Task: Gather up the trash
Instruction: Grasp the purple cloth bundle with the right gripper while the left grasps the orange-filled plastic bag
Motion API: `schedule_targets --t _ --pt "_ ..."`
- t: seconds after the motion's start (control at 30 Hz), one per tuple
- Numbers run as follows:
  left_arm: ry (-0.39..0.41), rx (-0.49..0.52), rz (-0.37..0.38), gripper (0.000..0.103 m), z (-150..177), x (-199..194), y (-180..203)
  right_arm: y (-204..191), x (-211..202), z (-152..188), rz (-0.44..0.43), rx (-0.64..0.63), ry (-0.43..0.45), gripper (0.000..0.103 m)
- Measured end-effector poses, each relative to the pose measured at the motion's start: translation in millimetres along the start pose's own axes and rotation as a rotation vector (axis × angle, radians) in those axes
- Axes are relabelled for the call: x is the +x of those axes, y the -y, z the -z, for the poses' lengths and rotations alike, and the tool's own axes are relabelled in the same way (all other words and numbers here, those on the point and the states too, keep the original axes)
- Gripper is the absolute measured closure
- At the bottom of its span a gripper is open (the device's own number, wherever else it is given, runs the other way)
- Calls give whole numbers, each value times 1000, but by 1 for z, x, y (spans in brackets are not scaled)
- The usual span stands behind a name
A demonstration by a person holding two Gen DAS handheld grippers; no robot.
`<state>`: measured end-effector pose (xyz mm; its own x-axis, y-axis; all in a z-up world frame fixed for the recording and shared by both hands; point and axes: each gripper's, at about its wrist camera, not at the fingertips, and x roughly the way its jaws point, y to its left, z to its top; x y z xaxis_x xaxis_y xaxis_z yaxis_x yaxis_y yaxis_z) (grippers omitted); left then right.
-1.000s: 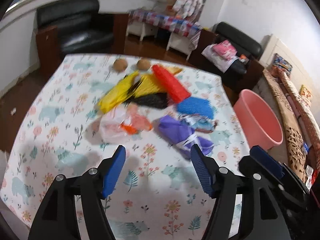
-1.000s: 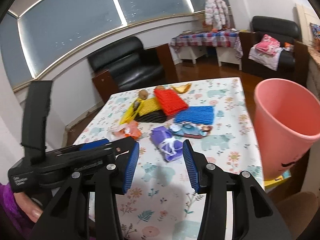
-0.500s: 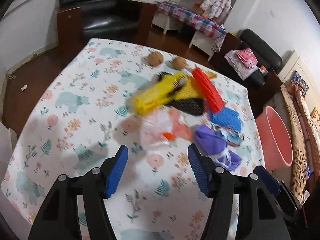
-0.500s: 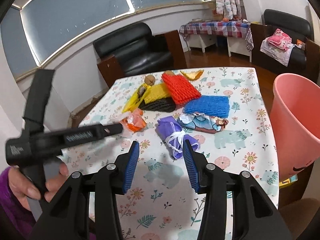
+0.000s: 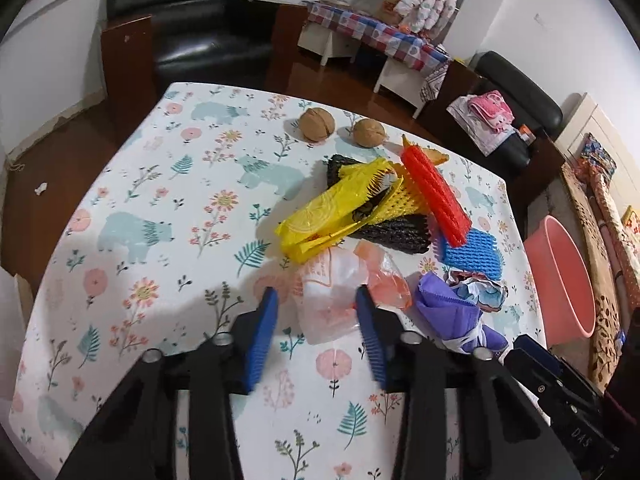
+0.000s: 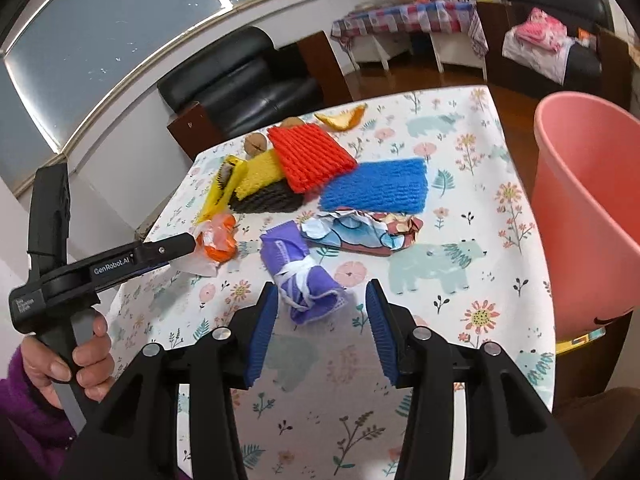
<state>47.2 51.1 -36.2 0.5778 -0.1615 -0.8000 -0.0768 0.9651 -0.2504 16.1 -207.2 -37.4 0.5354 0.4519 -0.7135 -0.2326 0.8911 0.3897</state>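
The left gripper [image 5: 316,316], wide a second ago, is closing around the clear and orange wrapper [image 5: 340,300], not yet pinching; the right gripper [image 6: 320,316] is opening over the purple bundle [image 6: 304,276], the pink bin [image 6: 592,216] waiting rightward
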Motion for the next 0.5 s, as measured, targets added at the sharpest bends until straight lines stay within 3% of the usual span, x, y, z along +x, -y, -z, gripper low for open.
schedule_targets --t 0.07,0.17,0.33,0.37,0.5 --pt "7 13 13 78 0 0 2 0 6 -4 -11 -3 -17 45" --pt "12 28 25 84 0 0 2 -2 16 -8 -15 -7 -40 45" --pt "15 17 45 87 1 -5 -6 -13 30 -12 -1 -39 -71 45" --pt "20 16 47 95 1 -7 -8 -15 31 -13 3 -48 -74 45" --pt "27 6 59 96 1 -14 -16 -20 34 -13 15 -74 -77 45"
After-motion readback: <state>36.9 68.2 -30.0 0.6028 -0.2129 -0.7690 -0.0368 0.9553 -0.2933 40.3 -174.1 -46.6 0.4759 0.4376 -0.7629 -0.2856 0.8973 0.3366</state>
